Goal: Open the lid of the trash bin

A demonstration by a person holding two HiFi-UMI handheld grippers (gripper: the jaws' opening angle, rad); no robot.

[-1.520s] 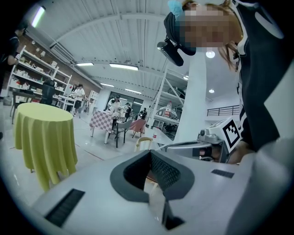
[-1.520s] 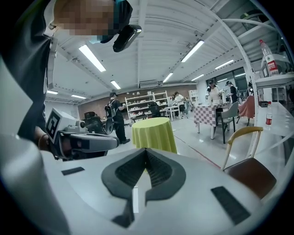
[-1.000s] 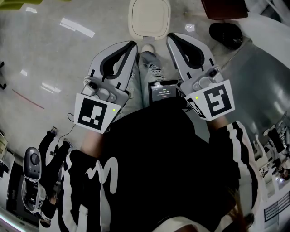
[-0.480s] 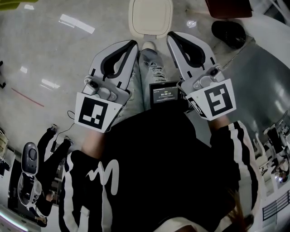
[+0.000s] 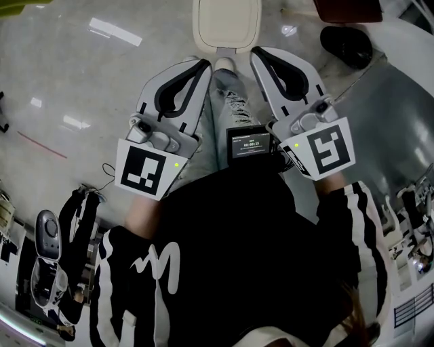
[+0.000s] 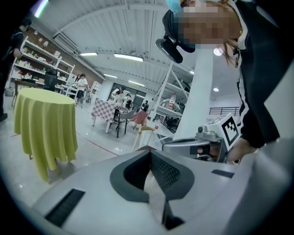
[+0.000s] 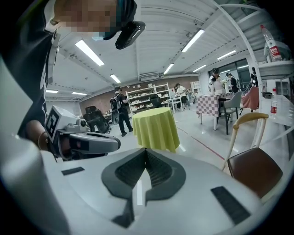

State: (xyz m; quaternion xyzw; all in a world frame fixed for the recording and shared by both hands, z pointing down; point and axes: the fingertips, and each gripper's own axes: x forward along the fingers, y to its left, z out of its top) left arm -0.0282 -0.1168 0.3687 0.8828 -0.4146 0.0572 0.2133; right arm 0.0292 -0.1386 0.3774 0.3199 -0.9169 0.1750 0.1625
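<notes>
Trash bin (image 5: 226,24): cream, with its rounded-rectangle lid (image 5: 226,19) lying shut; it is standing on the pale floor (image 5: 81,81) straight ahead of me, past both gripper tips.
Writing: the small screen (image 5: 252,144) at my waist is showing a row of digits too small for me to read; the marker cubes (image 5: 142,169) are showing only black-and-white square patterns.
Left gripper (image 5: 201,66): I am keeping its jaws pressed tip to tip with nothing between them, pointing toward the bin's near left corner.
Right gripper (image 5: 255,54): its jaws are likewise meeting, empty, near the bin's near right corner.
Shoe (image 5: 224,66): mine, resting at the bin's foot, between the two grippers.
Farther off: a brown-seated chair (image 7: 255,170) is standing to my right, then a round table (image 7: 155,128) draped in yellow-green; people (image 7: 120,110) are standing by shelves (image 7: 147,94) at the back.
</notes>
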